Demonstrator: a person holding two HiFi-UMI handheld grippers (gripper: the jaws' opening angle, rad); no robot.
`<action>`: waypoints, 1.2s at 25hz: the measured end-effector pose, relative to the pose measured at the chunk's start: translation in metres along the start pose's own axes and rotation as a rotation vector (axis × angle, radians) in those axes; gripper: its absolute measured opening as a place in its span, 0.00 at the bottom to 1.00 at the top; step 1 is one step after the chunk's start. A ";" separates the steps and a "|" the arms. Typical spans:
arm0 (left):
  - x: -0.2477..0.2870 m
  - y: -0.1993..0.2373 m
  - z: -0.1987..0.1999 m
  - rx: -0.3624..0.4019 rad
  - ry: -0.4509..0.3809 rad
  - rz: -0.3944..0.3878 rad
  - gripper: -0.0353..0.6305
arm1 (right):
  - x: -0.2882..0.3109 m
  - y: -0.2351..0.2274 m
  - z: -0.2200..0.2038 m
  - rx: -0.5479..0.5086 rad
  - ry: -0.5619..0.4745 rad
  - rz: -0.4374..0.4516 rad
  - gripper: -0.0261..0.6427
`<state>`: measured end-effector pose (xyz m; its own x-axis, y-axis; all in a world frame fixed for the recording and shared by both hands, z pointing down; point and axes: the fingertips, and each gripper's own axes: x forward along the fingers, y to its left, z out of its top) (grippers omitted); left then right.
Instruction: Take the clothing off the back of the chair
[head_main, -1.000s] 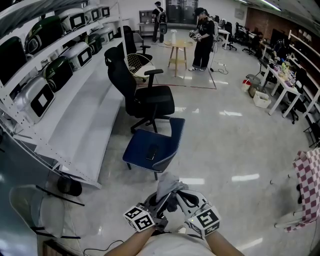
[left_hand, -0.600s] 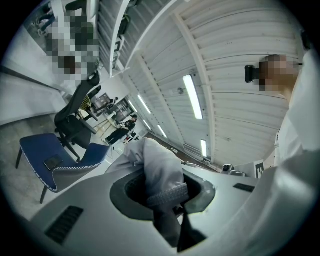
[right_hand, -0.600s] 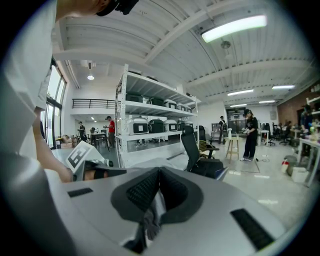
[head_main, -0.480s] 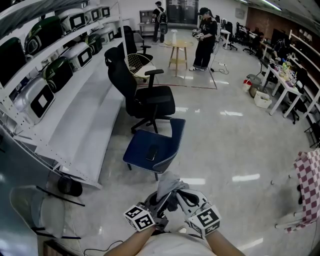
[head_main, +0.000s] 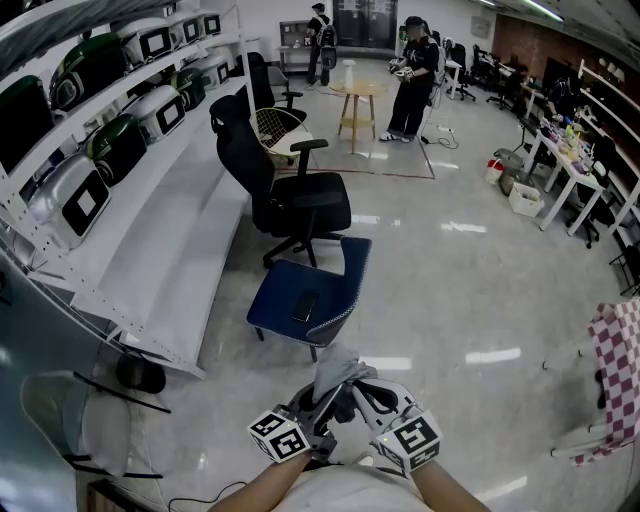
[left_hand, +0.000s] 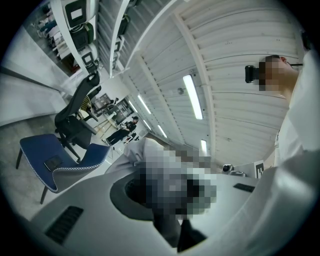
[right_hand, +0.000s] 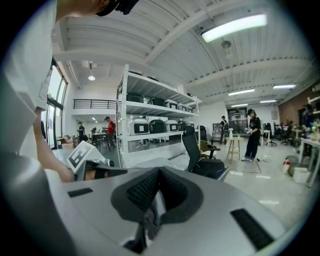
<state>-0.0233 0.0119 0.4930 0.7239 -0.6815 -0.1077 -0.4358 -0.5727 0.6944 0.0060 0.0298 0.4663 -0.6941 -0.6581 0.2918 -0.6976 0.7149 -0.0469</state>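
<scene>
1. A glossy pale floor (head_main: 470, 300) runs past white shelves (head_main: 170, 250) on the left.
2. The grey clothing (head_main: 338, 366) is off the blue chair (head_main: 300, 295) and bunched close to the person.
3. The left tongs (head_main: 322, 402) and right tongs (head_main: 356, 396) both pinch the clothing.

Floor (head_main: 470, 300): polished, glossy, mirrors the ceiling lights.
Garment (head_main: 338, 366): soft grey cloth, matt, creased.
Blue chair (head_main: 280, 288): woven cloth seat, matt, pale stitched edging.
Black chair (head_main: 295, 200): matt upholstery, hard plastic arms.
Shelving (head_main: 170, 250): white painted metal, smooth, slight sheen.
Stool (head_main: 357, 100): pale wood.
Checked cloth (head_main: 620, 370): thin, matt.
Right gripper (right_hand: 152, 200): smooth matt grey plastic body; fingers (right_hand: 139, 190) black, finely ribbed, rubbery look.
Left gripper (left_hand: 165, 200): same grey plastic shell.
Ceiling (left_hand: 240, 45): white ribbed sheet.
</scene>
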 end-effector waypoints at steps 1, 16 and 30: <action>0.000 0.000 0.000 -0.001 -0.001 0.001 0.20 | 0.000 0.000 0.000 -0.001 0.000 0.001 0.06; -0.008 -0.005 -0.003 0.002 -0.004 -0.017 0.20 | -0.006 0.010 -0.002 -0.007 0.005 -0.003 0.06; -0.027 -0.006 -0.006 -0.008 0.002 0.007 0.20 | -0.004 0.030 -0.006 -0.033 0.021 0.012 0.06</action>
<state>-0.0374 0.0365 0.4965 0.7217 -0.6848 -0.1011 -0.4370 -0.5640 0.7007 -0.0106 0.0550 0.4692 -0.6984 -0.6443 0.3116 -0.6827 0.7305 -0.0196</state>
